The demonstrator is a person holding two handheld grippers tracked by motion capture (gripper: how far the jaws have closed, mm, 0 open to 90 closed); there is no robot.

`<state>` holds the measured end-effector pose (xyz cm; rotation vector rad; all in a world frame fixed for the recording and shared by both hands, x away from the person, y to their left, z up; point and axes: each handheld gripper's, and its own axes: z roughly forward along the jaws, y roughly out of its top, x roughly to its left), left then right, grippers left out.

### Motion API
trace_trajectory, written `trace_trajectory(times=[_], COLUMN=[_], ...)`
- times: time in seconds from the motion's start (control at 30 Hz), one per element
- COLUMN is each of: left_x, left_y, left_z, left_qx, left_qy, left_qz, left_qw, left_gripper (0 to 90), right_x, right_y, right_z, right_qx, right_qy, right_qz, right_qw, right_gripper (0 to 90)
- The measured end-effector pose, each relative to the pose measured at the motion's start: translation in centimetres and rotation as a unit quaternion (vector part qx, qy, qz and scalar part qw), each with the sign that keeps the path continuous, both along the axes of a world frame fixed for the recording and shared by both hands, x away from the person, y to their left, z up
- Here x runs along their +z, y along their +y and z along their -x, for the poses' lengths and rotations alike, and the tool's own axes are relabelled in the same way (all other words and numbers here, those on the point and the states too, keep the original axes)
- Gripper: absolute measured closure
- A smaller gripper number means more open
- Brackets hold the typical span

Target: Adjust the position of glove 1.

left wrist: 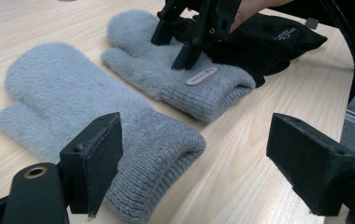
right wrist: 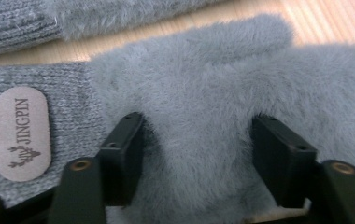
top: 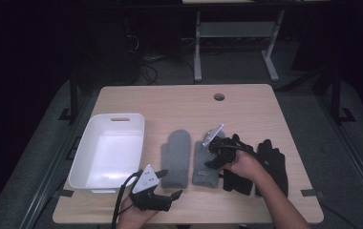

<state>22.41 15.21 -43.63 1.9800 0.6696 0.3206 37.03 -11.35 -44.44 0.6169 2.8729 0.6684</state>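
Two fluffy grey mittens lie side by side mid-table, cuffs toward me: the left mitten (top: 176,157) (left wrist: 73,93) and the right mitten (top: 201,174) (left wrist: 166,70) (right wrist: 194,84), which has a beige label (right wrist: 24,133) on its cuff. My right gripper (top: 211,155) (left wrist: 170,51) (right wrist: 196,144) points down onto the right mitten. Its jaws stand apart with their tips sunk into the fur, and a ridge of fur sits between them. My left gripper (top: 170,183) (left wrist: 194,140) hovers open near the front edge, facing the left mitten's cuff, with nothing in it.
A pair of black gloves (top: 272,162) (left wrist: 269,37) lies just right of the mittens, under my right hand. A white plastic bin (top: 86,143) stands at the table's left. Bare wood (top: 246,109) with a cable hole (top: 219,97) stretches behind.
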Motion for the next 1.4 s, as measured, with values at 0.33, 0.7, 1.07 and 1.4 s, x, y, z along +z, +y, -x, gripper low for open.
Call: trace_trajectory(times=[0.33,0.7,1.07,1.4], left_x=[0.2,0.4,0.9,1.5], left_y=[0.1,0.5,1.1,1.5], left_z=[0.3,0.3,0.7,1.2], left_qx=[0.000,0.011,0.027,0.035], left_qy=[-0.004,-0.001,-0.010,-0.024], left_qz=[-0.004,0.003,0.010,0.020], left_qw=[1.0000,0.9999,0.9995,0.9989], left_gripper=[18.5,18.5,18.2,18.0], right_x=[0.2,1.4,5.6,8.5], right_y=[0.1,-0.7,-0.9,3.4], right_z=[0.4,0.9,2.1,1.6], right_qx=[0.002,-0.021,-0.017,0.027], right_qy=[-0.008,-0.010,-0.027,-0.009], right_qz=[0.003,-0.026,-0.061,-0.097], right_qw=[1.0000,0.9994,0.9976,0.9949], right_gripper=[74.5,82.3,82.8,82.9])
